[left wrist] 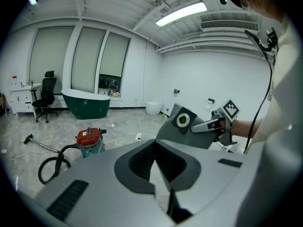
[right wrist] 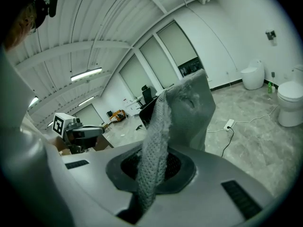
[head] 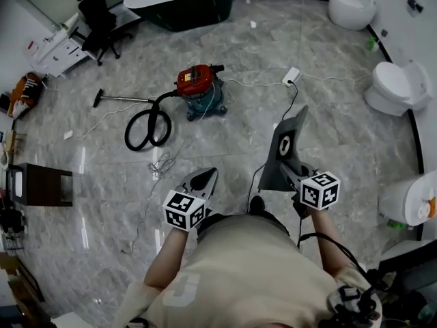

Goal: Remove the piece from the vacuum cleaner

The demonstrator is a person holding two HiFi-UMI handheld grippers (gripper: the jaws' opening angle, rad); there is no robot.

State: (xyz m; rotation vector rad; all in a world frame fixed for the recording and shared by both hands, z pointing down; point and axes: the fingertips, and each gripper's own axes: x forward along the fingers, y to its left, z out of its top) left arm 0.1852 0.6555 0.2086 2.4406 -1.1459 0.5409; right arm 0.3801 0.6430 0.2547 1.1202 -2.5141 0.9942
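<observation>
Ahead of the torso [head: 249, 268], right tongs [head: 287, 171] clamp the grey bag [head: 287, 139] upright, left tongs [head: 204, 177] pressed together, empty.

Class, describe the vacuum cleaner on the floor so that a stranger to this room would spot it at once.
From the dark green bathtub at the far wall, come nearer across the grey marble floor. The vacuum cleaner stands there alone, a black hose looped beside it. Its red top over a teal drum sets it apart from the white toilets.
</observation>
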